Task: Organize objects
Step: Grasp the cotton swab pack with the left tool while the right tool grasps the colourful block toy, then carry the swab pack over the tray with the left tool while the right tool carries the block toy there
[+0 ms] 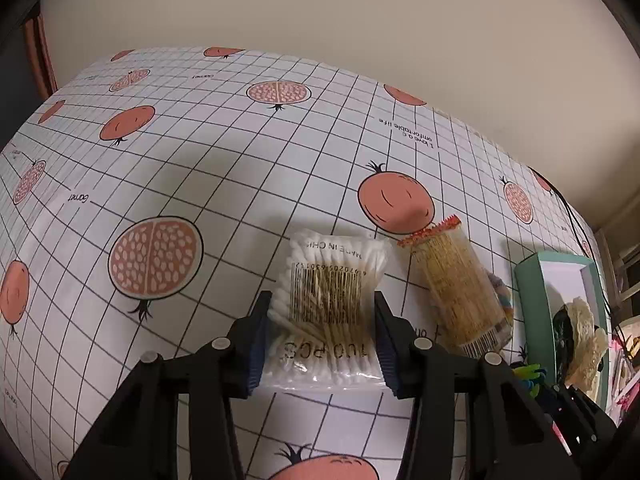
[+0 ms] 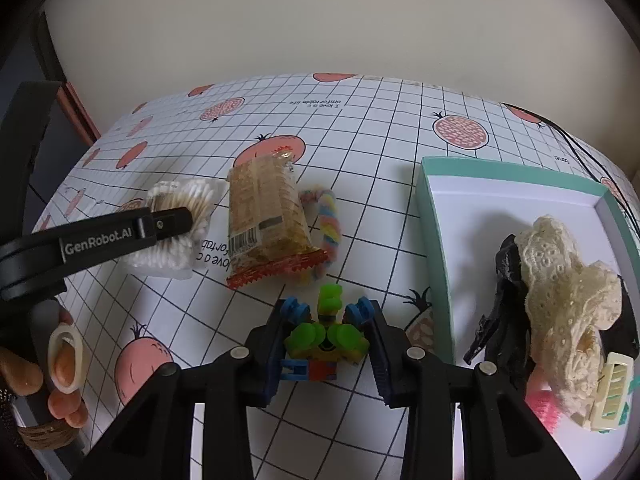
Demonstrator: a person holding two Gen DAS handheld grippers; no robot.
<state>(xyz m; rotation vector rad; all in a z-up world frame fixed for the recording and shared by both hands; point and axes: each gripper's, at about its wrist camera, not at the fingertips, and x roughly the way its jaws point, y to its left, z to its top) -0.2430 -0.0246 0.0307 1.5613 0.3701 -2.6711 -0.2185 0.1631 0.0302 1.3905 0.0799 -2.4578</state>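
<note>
1. The cotton swab packet (image 1: 326, 312) lies flat on the bench (image 1: 200, 152), and my left tongs (image 1: 320, 344) straddle it, one pad on each long side. The pads look pressed against the plastic, so I judge them clamped on it, though the packet is not yet lifted.
2. In the right wrist view, the toy brick figure (image 2: 324, 340) sits between my right tongs (image 2: 326, 344). The pads stand apart with a gap at each flank, so nothing is gripped there yet.
3. At about two o'clock from the swabs, just beside them, lies the snack packet (image 1: 460, 292), tilted, with its crimped end pointing away. A pastel twisted rope (image 2: 326, 220) peeks out from its far side.
4. At three o'clock from the toy stands the teal box (image 2: 436, 248), open. It already holds a lace hair clip (image 2: 568, 292) and a black clip (image 2: 504, 304), so I take it as the place for the loose items.
5. The left tool reaches in low and nearly level, seen at nine o'clock in the right view, with the person's hand (image 2: 60, 364) wrapped on its handle.
6. My right tool points steeply down at the toy.
</note>
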